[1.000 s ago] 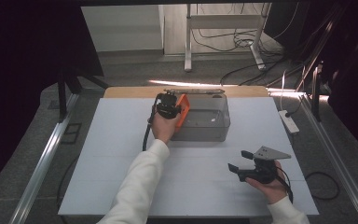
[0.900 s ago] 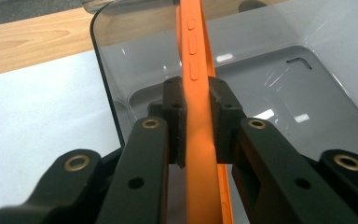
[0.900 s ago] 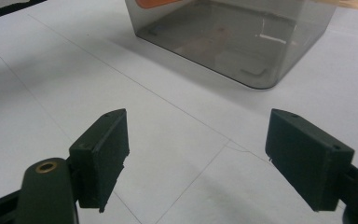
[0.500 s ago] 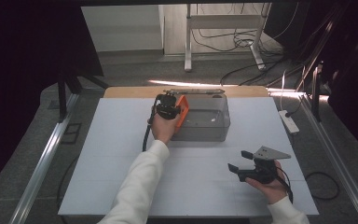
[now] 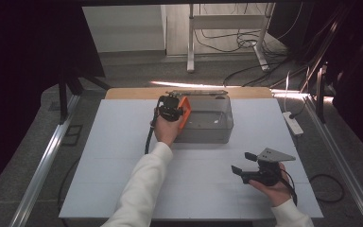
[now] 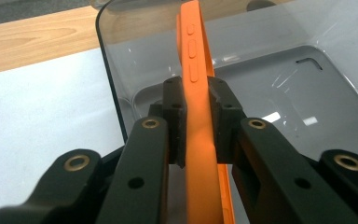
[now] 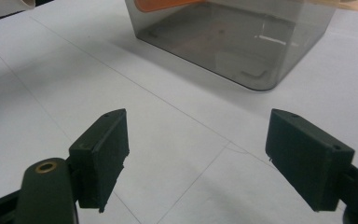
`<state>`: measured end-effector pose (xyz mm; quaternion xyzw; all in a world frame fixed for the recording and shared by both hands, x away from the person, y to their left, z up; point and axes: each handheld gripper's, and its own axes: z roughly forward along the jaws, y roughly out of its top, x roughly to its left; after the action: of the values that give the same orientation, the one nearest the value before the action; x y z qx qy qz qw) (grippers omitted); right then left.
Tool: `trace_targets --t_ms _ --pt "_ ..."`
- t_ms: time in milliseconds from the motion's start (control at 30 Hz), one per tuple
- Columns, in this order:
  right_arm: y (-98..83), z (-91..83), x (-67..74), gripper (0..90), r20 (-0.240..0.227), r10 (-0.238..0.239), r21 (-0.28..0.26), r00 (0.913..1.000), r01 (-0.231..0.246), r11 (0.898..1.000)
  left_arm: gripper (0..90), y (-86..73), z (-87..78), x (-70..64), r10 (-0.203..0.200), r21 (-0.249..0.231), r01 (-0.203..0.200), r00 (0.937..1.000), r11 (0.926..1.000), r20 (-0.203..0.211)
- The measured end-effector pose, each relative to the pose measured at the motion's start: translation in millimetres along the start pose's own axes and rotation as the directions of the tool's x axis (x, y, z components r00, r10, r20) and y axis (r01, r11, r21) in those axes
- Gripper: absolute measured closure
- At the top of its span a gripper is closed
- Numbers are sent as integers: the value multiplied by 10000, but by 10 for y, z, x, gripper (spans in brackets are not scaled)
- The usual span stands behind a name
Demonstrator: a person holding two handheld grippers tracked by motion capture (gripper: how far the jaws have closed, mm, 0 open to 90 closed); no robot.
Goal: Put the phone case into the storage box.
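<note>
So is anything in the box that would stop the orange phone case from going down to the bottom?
Nothing visible does. The left hand-held gripper is shut on the orange phone case, holding it on edge at the clear grey box's left end. The box floor below shows bare.

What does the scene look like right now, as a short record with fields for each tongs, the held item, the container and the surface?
left tongs: shut on the orange phone case, held edge-up over the box's left end
right tongs: open, holding nothing, low above the white sheet
container: clear grey box, open top
surface: white sheet on the table
</note>
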<state>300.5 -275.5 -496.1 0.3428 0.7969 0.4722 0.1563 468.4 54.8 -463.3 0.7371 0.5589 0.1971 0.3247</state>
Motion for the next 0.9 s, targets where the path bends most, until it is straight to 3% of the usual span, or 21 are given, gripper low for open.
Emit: trace_targets --t_ms 900 --pt "37 58 -17 212 -464 -380 -209 9982 371 9991 791 15 -11 -89 -272 184 290 9956 9994 -901"
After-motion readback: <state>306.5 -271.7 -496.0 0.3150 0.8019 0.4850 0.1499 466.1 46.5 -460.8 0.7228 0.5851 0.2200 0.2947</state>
